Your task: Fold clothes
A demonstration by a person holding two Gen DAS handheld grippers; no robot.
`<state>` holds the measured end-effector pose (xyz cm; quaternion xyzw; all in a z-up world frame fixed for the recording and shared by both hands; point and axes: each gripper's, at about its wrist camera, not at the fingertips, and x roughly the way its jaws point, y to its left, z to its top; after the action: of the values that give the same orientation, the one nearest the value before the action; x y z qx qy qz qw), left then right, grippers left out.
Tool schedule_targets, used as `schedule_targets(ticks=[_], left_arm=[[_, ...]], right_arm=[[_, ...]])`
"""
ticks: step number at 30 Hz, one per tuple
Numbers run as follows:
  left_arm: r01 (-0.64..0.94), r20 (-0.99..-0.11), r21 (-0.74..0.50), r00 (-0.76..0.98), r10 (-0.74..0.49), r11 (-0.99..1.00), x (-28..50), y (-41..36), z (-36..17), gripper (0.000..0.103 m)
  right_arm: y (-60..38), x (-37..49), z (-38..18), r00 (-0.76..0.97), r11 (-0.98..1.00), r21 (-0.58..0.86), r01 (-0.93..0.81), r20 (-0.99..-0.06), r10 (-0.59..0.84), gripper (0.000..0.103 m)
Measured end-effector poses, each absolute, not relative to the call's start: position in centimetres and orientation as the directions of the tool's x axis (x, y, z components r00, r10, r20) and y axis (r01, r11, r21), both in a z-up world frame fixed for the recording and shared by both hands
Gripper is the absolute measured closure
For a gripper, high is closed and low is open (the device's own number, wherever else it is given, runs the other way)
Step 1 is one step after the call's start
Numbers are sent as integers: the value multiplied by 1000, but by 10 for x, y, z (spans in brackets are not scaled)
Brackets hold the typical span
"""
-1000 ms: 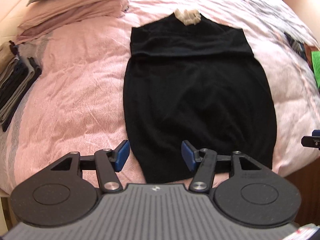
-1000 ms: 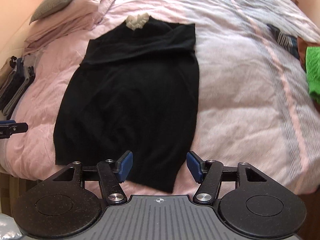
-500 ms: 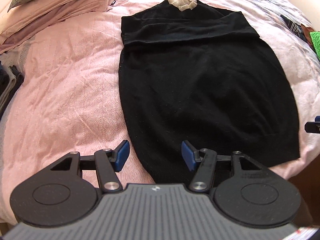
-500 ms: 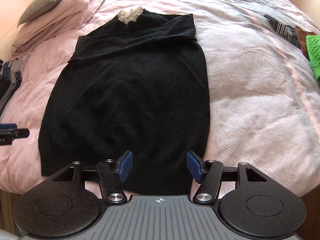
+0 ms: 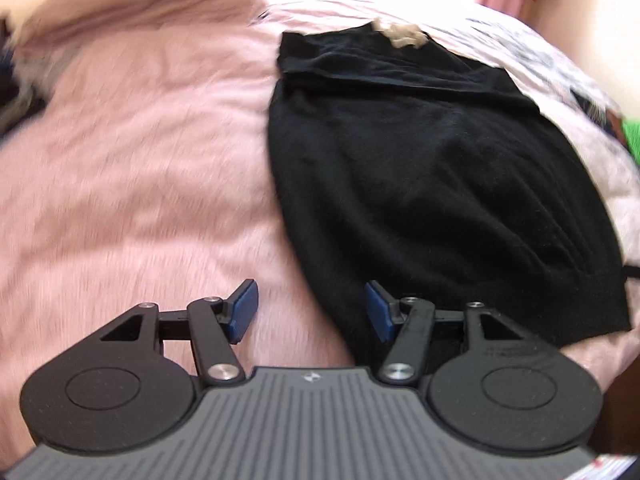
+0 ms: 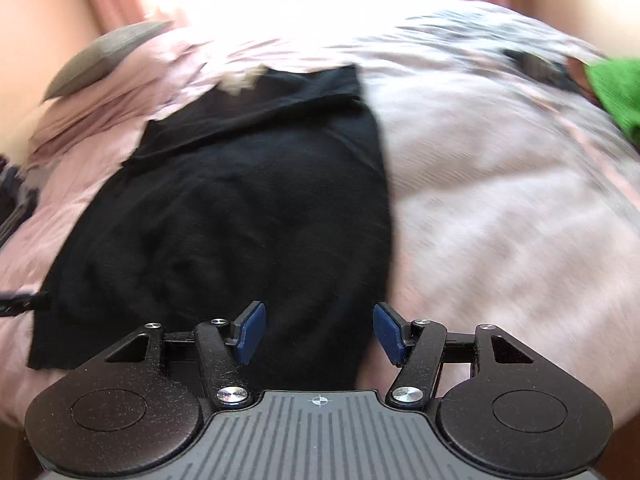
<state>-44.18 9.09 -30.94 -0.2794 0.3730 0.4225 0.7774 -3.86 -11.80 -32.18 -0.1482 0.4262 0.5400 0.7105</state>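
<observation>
A black knit garment [image 5: 432, 184] lies flat on the pink bedspread [image 5: 140, 168], sleeves folded across its upper part, a cream collar [image 5: 400, 36] at the far end. My left gripper [image 5: 312, 310] is open low over the garment's near left hem corner, with the garment's edge between its blue pads. In the right wrist view the same garment [image 6: 248, 208] fills the left middle. My right gripper [image 6: 320, 334] is open over its near right hem corner. The tip of the left gripper [image 6: 24, 302] shows at the left edge. Both views are blurred.
Folded pink bedding [image 5: 132, 4] and a grey pillow [image 6: 104, 56] lie at the head of the bed. Dark folded clothes [image 6: 16, 200] sit at the far left. A green cloth [image 6: 616, 88] and a dark striped item [image 6: 536, 66] lie at the right edge.
Both grippers have dropped lower and closer to the garment's near hem, each over a corner. The views now tilt up more toward the head of the bed. Jaws stay open.
</observation>
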Motion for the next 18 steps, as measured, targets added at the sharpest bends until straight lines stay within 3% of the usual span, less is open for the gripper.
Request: schedule_targets(ticks=[9,14,18], left_arm=[[-783,-722,-500,613,323,368,-483,106,-326,49],[-676,-618,-681,736,276,281,-488,119,-347,52],[-589,-548,-772,808,218,240,-481,132,-363,65]], right_arm=[[-140,14,-348,-148,386,559,-734,-686,712,46],[-133,43,-369,-248,363,695,-621,-613,751,46],[-115,61,-379,-302,327,766,-553,-550,779,47]])
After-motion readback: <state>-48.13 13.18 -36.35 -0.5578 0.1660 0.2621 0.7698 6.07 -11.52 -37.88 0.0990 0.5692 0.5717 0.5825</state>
